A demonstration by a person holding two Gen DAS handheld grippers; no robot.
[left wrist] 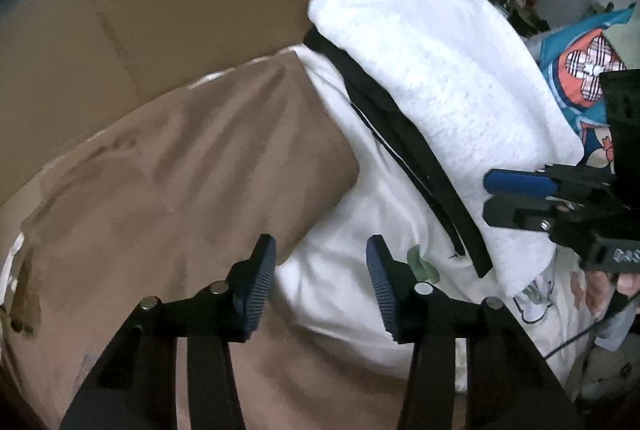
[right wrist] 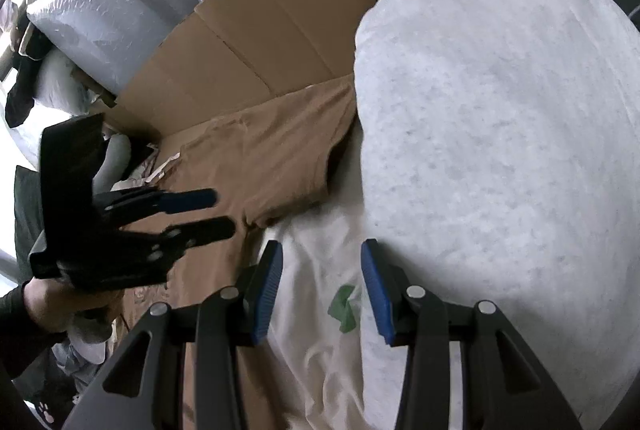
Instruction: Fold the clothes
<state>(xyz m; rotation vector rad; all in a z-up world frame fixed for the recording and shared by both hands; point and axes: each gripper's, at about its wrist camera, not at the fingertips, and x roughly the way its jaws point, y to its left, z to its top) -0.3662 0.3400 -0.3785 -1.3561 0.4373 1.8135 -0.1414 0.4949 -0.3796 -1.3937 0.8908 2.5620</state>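
Both grippers: left gripper (left wrist: 320,286) and right gripper (right wrist: 320,286) apart, empty | risk: pinching white shirt (left wrist: 340,230) together with brown shirt (left wrist: 180,170), spoiling fold

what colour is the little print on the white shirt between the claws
Green. The small print on the white shirt shows best in the right wrist view, between that claw's blue pads.

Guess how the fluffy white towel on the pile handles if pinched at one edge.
The fluffy white towel would probably sag; it already drapes over the black garment. Its nubby pile likely grips rather than slips. Looks thick, so possibly bulky between pads, though light.
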